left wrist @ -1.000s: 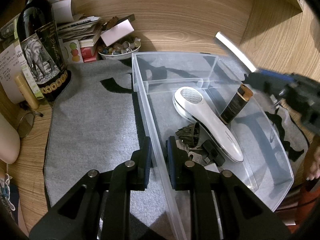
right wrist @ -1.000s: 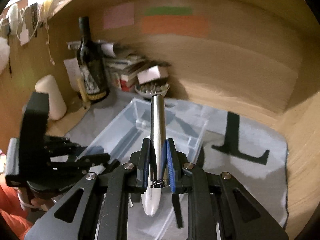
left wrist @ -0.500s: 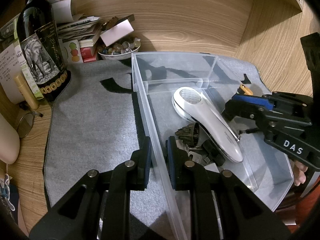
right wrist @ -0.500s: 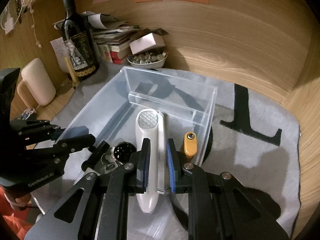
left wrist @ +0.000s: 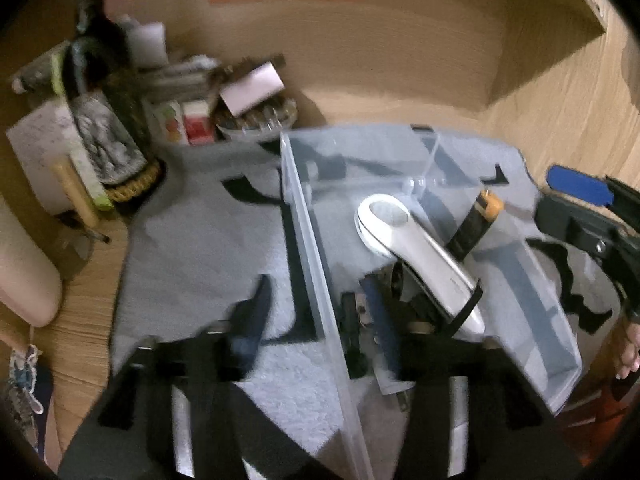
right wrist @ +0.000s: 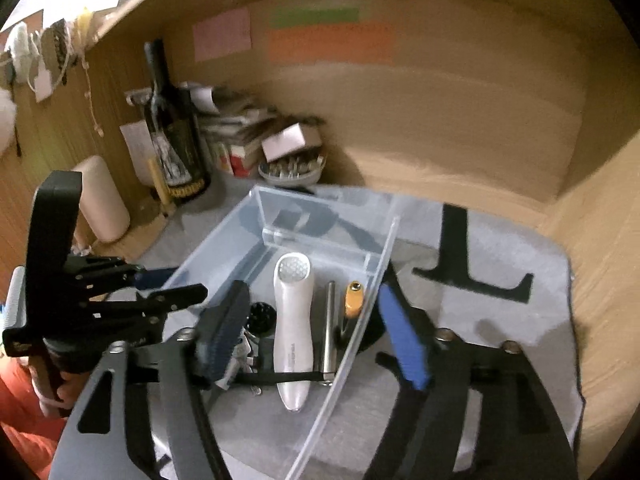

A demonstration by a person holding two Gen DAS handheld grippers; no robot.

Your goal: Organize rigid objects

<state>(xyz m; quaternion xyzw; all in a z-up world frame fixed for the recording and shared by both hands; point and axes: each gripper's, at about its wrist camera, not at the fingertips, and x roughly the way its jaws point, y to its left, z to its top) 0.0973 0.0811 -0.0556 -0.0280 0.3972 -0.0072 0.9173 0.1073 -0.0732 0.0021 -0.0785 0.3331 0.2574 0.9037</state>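
1. Where the wooden counter (right wrist: pixel 600 280) carries a grey mat (right wrist: pixel 500 320), the clear plastic bin (right wrist: pixel 224 240) sits on the mat's middle and serves as the landmark.
2. Behind the bin's far left corner stands a dark wine bottle (right wrist: pixel 176 148), with a stack of books (right wrist: pixel 236 128) and a small bowl (right wrist: pixel 290 170) between the bottle and the bin's far wall.
3. Over the bin's left wall hangs the left gripper (left wrist: pixel 316 308); its jaws have just been opening and straddle that wall without pressing on it.
4. Over the bin's right wall hangs the right gripper (right wrist: pixel 312 332); its jaws have just been opening, stand wide, and grip nothing.
5. Inside the bin, along its middle, lies a white handheld device (right wrist: pixel 294 320), head toward the far wall.
6. Just right of it lies a slim metal rod (right wrist: pixel 329 328), freed from the jaws.
7. Against the bin's right wall leans a lighter (right wrist: pixel 354 298) with an orange cap.
8. Left of the white device sits a small dark ribbed thing (right wrist: pixel 262 316) among blurred clutter.
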